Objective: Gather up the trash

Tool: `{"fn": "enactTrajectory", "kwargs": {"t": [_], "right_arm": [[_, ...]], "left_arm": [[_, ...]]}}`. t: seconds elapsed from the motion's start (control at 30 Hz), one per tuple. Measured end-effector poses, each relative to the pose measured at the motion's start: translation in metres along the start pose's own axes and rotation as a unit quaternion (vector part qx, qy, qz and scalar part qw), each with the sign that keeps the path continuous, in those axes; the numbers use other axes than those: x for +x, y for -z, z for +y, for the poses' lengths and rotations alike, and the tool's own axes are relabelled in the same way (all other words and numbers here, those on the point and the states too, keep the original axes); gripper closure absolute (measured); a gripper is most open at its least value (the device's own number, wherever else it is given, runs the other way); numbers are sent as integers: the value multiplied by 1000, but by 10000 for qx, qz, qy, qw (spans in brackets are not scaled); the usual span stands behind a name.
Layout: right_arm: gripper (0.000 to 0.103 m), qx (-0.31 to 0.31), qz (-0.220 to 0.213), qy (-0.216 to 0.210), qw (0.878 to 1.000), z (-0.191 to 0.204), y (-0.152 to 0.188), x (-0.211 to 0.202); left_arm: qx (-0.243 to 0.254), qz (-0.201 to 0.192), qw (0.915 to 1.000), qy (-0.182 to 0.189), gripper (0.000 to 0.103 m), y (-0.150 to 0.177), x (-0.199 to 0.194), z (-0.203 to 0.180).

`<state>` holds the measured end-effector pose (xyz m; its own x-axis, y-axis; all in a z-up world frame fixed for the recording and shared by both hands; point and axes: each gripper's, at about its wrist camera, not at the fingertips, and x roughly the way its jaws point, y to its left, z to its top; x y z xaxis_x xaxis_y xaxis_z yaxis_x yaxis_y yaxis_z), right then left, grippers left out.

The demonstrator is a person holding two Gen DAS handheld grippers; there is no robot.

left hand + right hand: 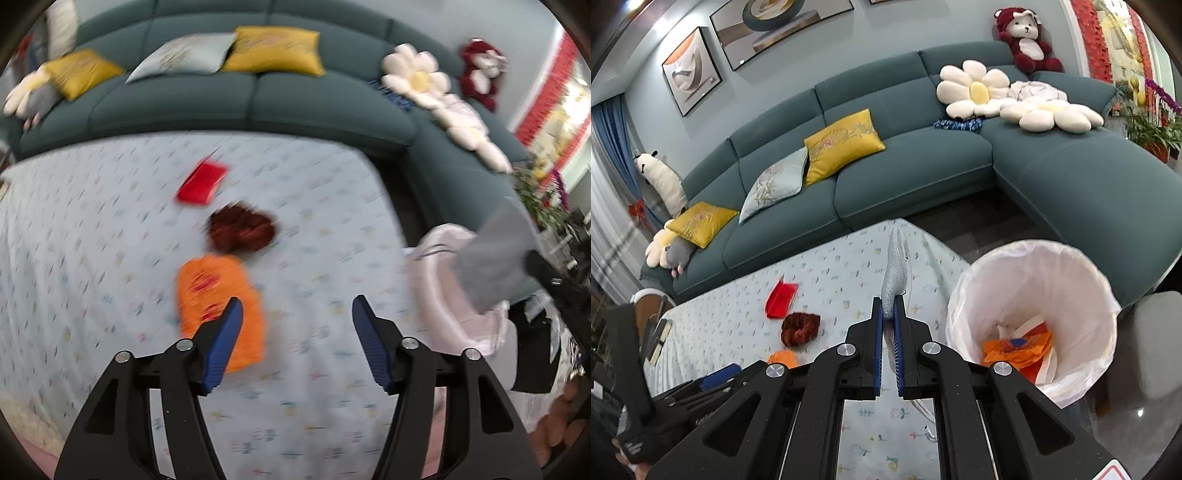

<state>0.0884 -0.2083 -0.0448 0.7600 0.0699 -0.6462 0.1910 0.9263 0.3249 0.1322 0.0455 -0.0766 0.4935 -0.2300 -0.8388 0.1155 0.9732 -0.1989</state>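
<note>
On the table (731,325) before me lie three things in a row: a wrapper (221,310) nearest, a scrunchie (242,229) behind it, a packet (201,183) farthest. The bin (1034,266) stands right of the table, the sofa (905,177) behind both.

Even, bright indoor light, soft shadows. The left wrist view smears with motion blur across the patterned pale-blue tabletop (110,258); the right stays sharp, edges bowed and dark-cornered.
</note>
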Motion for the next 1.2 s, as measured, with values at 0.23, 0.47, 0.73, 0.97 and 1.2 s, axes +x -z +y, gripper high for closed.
{"fn": "enactTrajectory", "kwargs": {"t": [0.23,0.47,0.73,0.97,1.2], "right_arm": [[97,-71,310,-134,9994,19,16,30],[97,-101,506,-162,9985,26,22,49],[97,-63,661,-128,9977,26,30,60],[97,10,662,-166,9977,23,32,60],[97,46,529,-214,9984,18,27,47]], "left_arm": [[-617,555,9961,-286,33,15,42,53],[-667,938,9928,-319,32,23,73,56],[-490,1085,9925,-263,47,28,88,45],[-202,993,9948,-54,99,27,79,30],[2,773,9969,145,101,24,58,9]]}}
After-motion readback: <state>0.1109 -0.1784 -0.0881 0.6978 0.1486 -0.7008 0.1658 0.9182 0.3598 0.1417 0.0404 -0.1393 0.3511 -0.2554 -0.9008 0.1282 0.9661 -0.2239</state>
